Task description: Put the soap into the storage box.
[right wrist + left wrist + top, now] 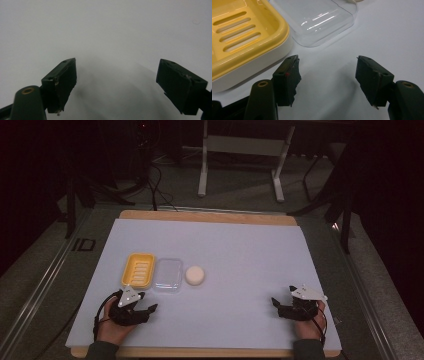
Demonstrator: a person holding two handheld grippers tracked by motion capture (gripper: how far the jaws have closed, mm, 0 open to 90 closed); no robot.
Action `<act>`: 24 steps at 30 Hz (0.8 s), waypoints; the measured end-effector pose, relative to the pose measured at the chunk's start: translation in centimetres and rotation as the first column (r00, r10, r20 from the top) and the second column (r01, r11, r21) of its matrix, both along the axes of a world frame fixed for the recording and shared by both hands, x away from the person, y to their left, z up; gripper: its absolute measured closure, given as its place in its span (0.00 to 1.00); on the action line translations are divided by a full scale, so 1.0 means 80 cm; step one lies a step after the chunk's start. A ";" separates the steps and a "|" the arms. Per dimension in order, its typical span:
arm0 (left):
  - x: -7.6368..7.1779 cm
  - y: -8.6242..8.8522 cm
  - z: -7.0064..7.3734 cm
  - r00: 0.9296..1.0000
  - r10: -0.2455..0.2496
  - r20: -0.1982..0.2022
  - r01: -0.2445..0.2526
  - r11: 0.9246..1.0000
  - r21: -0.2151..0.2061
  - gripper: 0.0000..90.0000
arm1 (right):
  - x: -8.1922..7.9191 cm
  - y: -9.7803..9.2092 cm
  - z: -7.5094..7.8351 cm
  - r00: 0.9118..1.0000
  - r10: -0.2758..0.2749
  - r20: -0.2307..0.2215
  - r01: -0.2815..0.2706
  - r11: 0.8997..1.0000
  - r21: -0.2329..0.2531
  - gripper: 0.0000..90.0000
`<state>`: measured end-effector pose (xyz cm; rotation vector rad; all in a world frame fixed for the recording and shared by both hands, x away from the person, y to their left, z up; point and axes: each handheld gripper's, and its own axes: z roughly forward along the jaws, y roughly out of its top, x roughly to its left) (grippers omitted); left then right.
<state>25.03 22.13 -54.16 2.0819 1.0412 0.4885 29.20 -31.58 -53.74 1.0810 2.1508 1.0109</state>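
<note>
Yellow soap dish [138, 269] sits left of centre on the table [240, 250], toward the near edge, long axis running near edge to far edge. Clear lid [168, 274] lies flat just beside it on the right, same long axis, hollow side up. Round white soap [194, 275] is just right of the lid, apart from it. Left gripper [141, 304] rests near the near left corner, just short of the dish, jaws apart on nothing. Right gripper [282, 299] rests near the near right corner, well apart from all 3 items, jaws wide apart, nothing between.

Left gripper view shows the dish's slotted tray [235, 30] and white base [252, 67] up close; high view can't resolve those. Right gripper view: bare table surface [112, 32] ahead of the jaws.
</note>
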 end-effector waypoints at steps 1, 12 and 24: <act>0.000 0.000 0.000 1.000 0.000 0.000 0.000 1.000 0.000 0.41 | 0.000 0.000 0.000 1.000 -0.001 0.001 0.001 1.000 0.001 0.18; -0.002 0.000 0.001 1.000 -0.008 0.013 0.008 1.000 0.001 0.40 | -0.001 -0.001 0.000 1.000 0.003 0.009 -0.003 1.000 0.003 0.18; -0.005 -0.016 0.019 0.997 -0.077 0.004 0.076 0.996 0.043 0.41 | -0.003 0.000 0.001 1.000 0.002 0.021 -0.002 1.000 -0.006 0.18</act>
